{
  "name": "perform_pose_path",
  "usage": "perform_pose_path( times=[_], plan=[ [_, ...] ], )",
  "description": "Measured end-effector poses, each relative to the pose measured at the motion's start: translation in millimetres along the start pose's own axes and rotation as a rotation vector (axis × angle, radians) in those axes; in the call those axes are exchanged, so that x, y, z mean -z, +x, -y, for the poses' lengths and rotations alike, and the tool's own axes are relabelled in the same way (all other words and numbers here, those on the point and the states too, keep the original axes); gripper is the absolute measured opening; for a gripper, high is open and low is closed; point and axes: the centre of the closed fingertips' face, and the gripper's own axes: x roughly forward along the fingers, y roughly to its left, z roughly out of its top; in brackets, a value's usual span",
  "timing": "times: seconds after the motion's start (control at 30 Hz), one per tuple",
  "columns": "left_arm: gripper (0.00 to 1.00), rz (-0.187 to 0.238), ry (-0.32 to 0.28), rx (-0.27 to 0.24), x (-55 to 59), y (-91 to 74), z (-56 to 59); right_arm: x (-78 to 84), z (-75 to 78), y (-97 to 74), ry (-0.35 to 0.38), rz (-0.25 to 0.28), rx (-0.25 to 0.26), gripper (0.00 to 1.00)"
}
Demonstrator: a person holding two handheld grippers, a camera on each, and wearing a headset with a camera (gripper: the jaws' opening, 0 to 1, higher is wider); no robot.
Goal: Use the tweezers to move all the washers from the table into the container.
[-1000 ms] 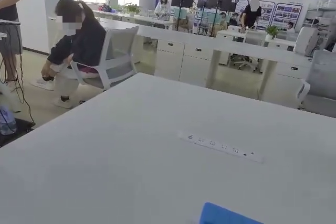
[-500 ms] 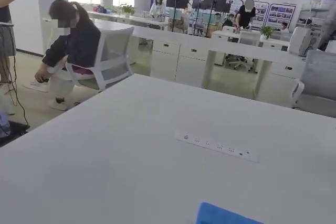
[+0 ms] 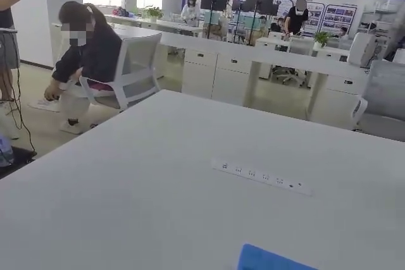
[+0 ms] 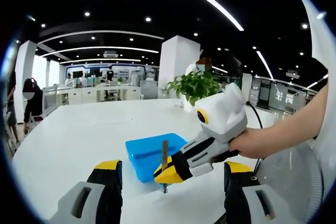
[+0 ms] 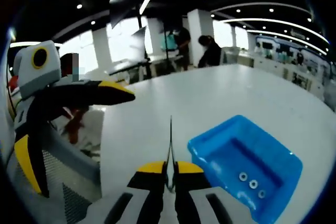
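The chief danger, as we judge it, lies in the grip. The right gripper (image 5: 170,170) has its jaws shut tight on the tweezers (image 5: 170,140). These run as a thin line up the lower middle of the right gripper view. A tool that slim, clamped near its back end, could twist or slide in the jaws, and its tips would then miss a washer or flick it away across the smooth table (image 3: 158,188).

A second risk is the container (image 5: 278,156). It is light-looking and nothing steadies it. The left gripper (image 4: 174,171) has its jaws wide apart along the bottom of its own view and holds nothing, so a knock from the tweezers could push the container aside.

In the left gripper view the tweezers hang tip-down at the near edge of the container, at the centre of the frame. Whether the tips hold a washer is too small for us to tell.

- **Grippers:** two.
- **Tweezers:** one pair.
- **Container:** one, blue.
- **Washers:** three washers (image 5: 253,183), lying close together inside the container at the lower right of the right gripper view. Whether more lie on the table we cannot tell.
- **Power strip:** one power strip (image 3: 262,177), right of centre in the head view.
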Motion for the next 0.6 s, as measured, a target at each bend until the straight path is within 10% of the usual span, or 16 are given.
perform_pose_path(
  times=[0.6],
  plan=[
    [0.81, -0.008, 0.005, 0.0, 1.4, 0.5, 0.3, -58.7, 23.0, -29.0, 0.003, 0.137, 0.056, 0.03]
  ],
)
